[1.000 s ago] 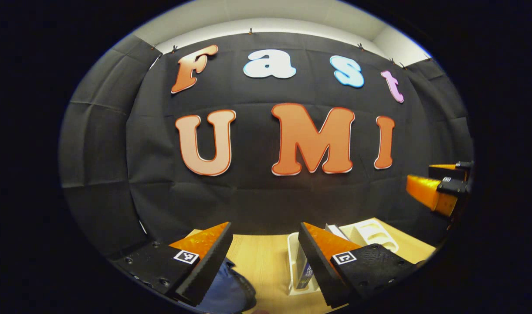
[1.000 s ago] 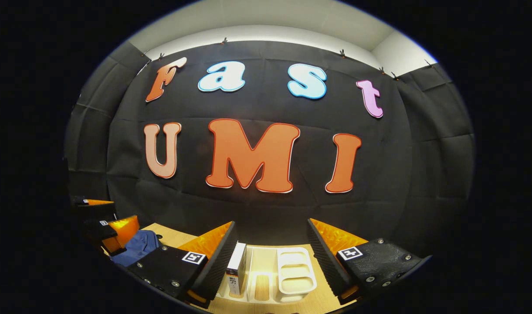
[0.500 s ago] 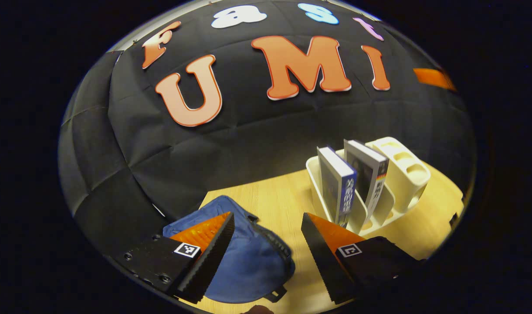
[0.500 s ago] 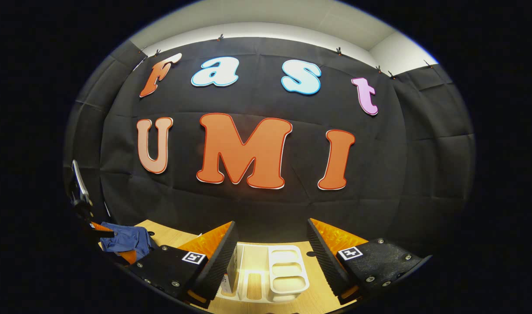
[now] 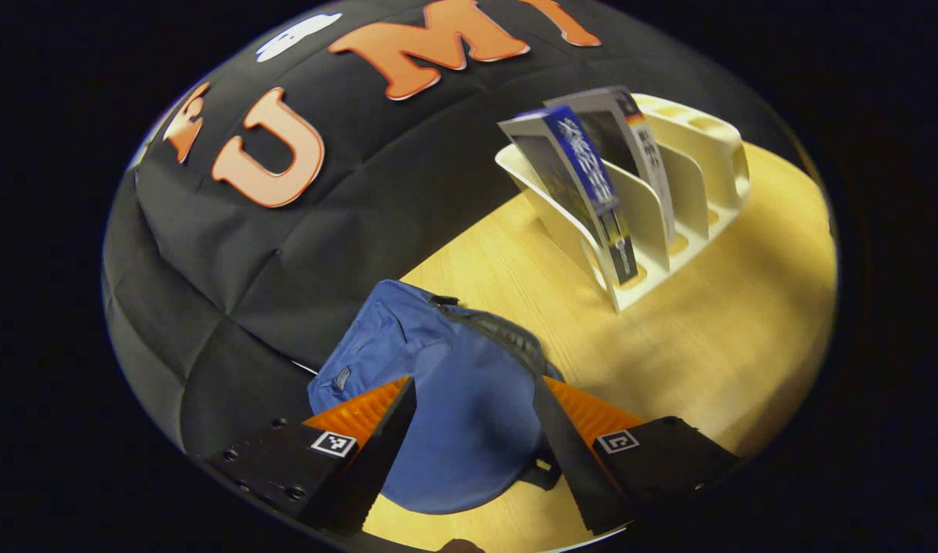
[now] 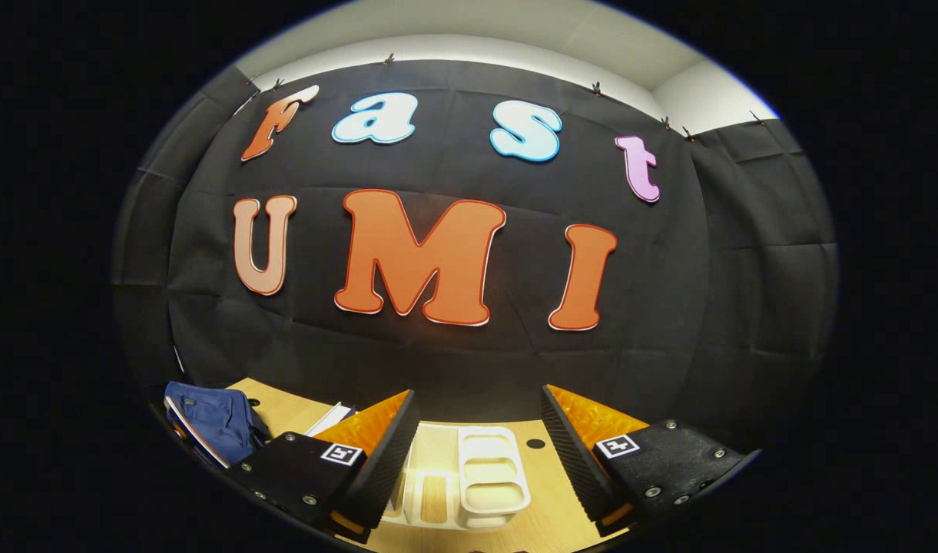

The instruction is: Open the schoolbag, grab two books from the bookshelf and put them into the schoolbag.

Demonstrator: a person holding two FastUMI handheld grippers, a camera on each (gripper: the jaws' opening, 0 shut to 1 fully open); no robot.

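Note:
A blue schoolbag (image 5: pixel 445 399) lies on the wooden table (image 5: pixel 730 322), its dark zipper (image 5: pixel 499 334) running along the top edge and looking closed. My left gripper (image 5: pixel 472 453) hangs open just above the bag, one finger on each side of it. Two books (image 5: pixel 584 165) lean in the left slots of a cream bookshelf rack (image 5: pixel 699 161) at the upper right. In the right gripper view my right gripper (image 6: pixel 480 453) is open above the cream rack (image 6: pixel 488 480), and the blue schoolbag (image 6: pixel 207 418) sits at the far left with a book edge (image 6: pixel 329 418) beside it.
The black cloth wall (image 5: pixel 284 253) stands right behind the bag and the rack. Bare wooden tabletop lies between the bag and the rack and toward the right edge (image 5: pixel 791 307).
The left gripper has tipped down and moved over the schoolbag, which now lies between its fingers. The right gripper has drifted slightly; the rack sits a little more to its left.

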